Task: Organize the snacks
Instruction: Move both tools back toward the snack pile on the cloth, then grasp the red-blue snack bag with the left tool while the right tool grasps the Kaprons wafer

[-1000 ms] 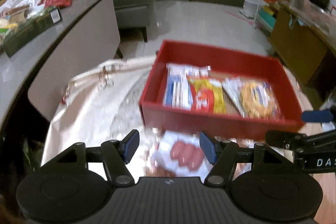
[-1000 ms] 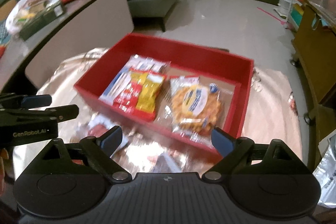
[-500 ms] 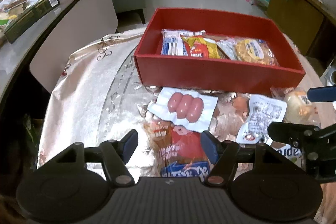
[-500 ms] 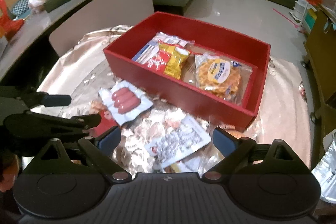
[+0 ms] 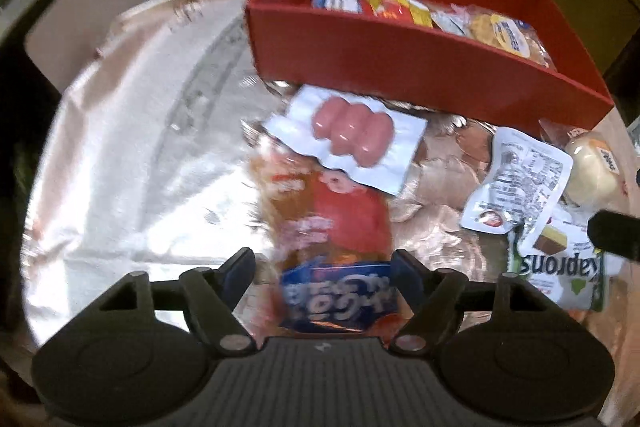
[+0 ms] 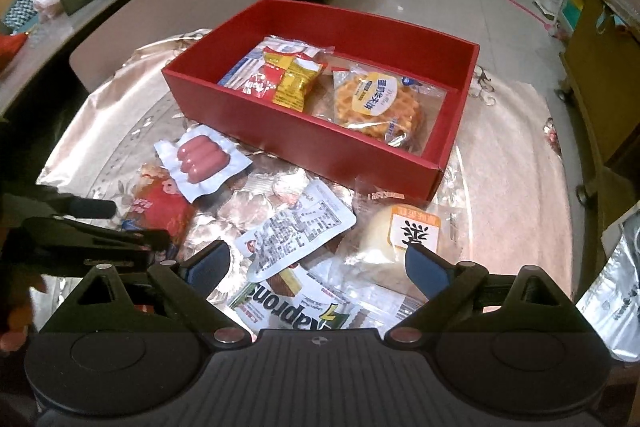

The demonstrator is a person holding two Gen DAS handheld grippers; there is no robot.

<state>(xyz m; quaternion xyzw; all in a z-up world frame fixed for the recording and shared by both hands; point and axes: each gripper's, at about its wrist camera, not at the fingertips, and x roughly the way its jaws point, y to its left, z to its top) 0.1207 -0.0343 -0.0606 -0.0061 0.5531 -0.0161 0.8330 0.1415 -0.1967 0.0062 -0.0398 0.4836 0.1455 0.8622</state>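
Two claws are held above the surface: the left claw (image 5: 322, 267), opening, straddles a red snack bag (image 5: 336, 223), while the right claw (image 6: 316, 265) is spread wide.

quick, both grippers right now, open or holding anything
Left gripper: fingers opening, straddling the red and blue snack bag, not gripping it.
Right gripper: open, empty, above the loose snack packets.
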